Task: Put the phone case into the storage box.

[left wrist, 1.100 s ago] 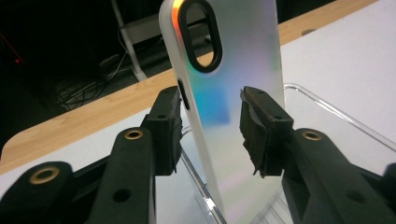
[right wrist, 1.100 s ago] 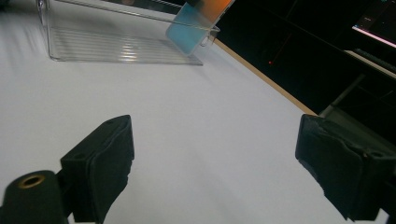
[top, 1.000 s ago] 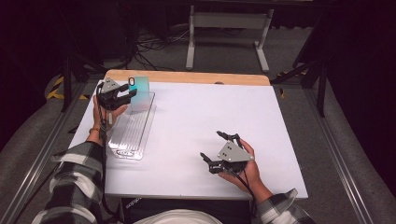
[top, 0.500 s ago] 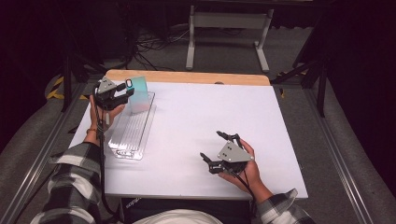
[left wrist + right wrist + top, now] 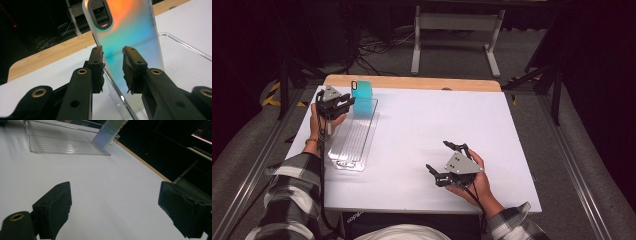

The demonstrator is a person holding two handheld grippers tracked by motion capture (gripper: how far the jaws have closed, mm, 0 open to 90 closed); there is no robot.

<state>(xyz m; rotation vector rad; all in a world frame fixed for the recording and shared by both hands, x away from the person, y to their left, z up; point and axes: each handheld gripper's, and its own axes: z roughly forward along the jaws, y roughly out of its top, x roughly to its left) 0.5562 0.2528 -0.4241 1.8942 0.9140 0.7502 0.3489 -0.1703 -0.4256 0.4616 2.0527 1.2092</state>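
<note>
White table point(image 5: 422, 135) with a wood strip along the far edge, dark floor and cables behind. I see a clear tray point(image 5: 354, 142) near the left side, long axis running away from me. Phone case point(image 5: 361, 93), teal from above and rainbow-shiny up close, stands upright at the tray's far end, leaning on the end wall. Left gripper point(image 5: 343, 103) sits just beside the case on its left. In the left gripper view the case point(image 5: 127, 37) rises behind and between the two jaws; they have just been closing, with a narrow gap left. Pads look near the case edge, but I can't tell if they actually press on it, angle is poor. Right gripper point(image 5: 446, 161) rests near the table's front right, well apart from tray and case, jaws spread wide on nothing, white table between them.
</note>
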